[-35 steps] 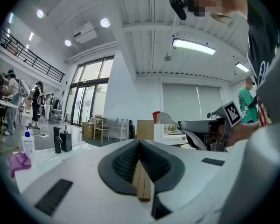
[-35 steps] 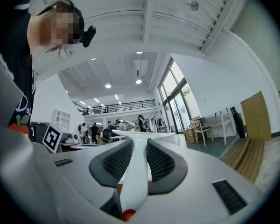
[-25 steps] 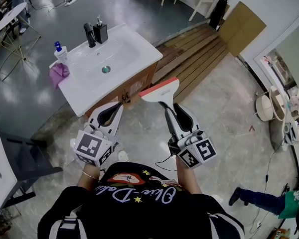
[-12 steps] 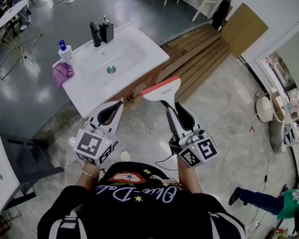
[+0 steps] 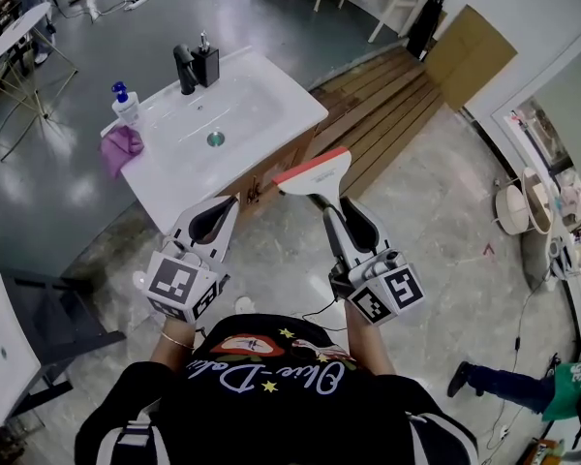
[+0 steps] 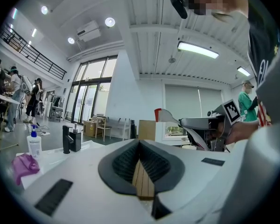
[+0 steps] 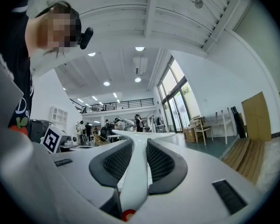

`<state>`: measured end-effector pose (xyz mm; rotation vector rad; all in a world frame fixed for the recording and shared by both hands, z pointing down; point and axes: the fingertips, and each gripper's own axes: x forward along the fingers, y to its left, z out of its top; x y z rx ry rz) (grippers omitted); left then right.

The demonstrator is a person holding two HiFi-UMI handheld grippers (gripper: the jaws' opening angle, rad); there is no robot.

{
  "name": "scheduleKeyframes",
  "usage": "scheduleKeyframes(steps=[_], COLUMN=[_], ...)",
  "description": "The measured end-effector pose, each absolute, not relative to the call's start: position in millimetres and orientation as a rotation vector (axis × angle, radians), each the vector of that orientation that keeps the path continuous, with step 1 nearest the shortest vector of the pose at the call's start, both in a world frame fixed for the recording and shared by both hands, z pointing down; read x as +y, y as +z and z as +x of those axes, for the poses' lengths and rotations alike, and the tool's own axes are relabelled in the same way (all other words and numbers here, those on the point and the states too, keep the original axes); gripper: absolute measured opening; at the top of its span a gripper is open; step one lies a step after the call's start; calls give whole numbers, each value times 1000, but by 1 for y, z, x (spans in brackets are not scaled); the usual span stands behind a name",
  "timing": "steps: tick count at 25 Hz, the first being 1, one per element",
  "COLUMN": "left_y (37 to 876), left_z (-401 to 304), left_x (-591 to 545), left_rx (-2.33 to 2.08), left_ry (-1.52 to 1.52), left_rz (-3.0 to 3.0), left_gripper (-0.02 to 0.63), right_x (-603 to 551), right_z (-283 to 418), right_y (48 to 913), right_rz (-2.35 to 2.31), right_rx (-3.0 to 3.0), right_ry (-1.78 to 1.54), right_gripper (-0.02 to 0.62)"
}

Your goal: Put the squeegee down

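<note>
A white squeegee with a red blade edge is held in the air in front of the vanity, blade end away from me. My right gripper is shut on its handle; in the right gripper view the white handle runs between the dark pads up to the blade. My left gripper hovers beside it at the left, shut with nothing in it. In the left gripper view its jaws meet at the tips, and the squeegee shows at the right.
A white sink vanity stands just ahead of both grippers, with a black faucet, a black dispenser, a blue-capped soap bottle and a purple cloth. Wooden planks lie right of it. A dark chair stands at the left.
The vanity sits slightly further right in the head view than a second ago. Both grippers keep the same pose, the squeegee still held.
</note>
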<state>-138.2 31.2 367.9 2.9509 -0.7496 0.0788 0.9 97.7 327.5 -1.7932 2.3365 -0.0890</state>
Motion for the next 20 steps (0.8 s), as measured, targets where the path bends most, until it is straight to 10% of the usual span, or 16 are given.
scheduleKeyframes(steps=[20], left_y=[372], left_z=[-94], left_x=[19], left_rx=[-690], left_ry=[97], left_rz=[2966], left_gripper=[-6], right_x=[90], right_z=[33], right_y=[332], right_rz=[-1804], right_rx=[2297], right_ry=[-110], right_gripper=[118])
